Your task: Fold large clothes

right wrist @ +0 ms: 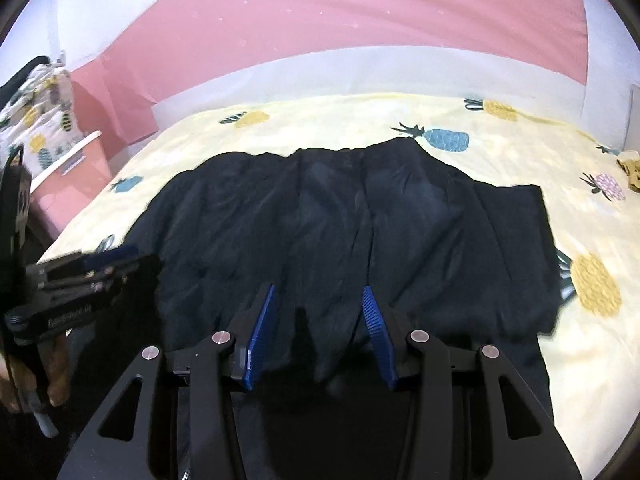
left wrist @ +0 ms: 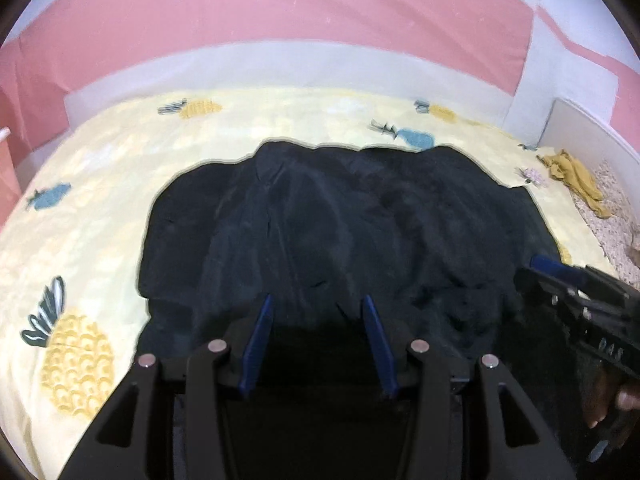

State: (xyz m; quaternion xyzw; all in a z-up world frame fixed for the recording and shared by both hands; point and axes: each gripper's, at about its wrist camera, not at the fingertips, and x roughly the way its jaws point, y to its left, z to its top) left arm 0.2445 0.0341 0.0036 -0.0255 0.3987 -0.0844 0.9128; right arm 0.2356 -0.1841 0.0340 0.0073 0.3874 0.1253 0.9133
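Observation:
A large dark navy garment [left wrist: 340, 232] lies spread and wrinkled on a yellow pineapple-print bedsheet [left wrist: 80, 208]; it also shows in the right wrist view [right wrist: 340, 232]. My left gripper [left wrist: 318, 304] is open and empty, its blue pads above the garment's near edge. My right gripper [right wrist: 318, 296] is open and empty, also above the near part of the garment. The right gripper appears at the right edge of the left wrist view [left wrist: 580, 300]. The left gripper appears at the left edge of the right wrist view [right wrist: 80, 276].
A mustard cloth [left wrist: 572, 176] lies at the bed's far right by a white board. Pink and white walls stand behind the bed. A pink bin [right wrist: 68, 184] and a pineapple-print bundle [right wrist: 36, 108] stand left of the bed.

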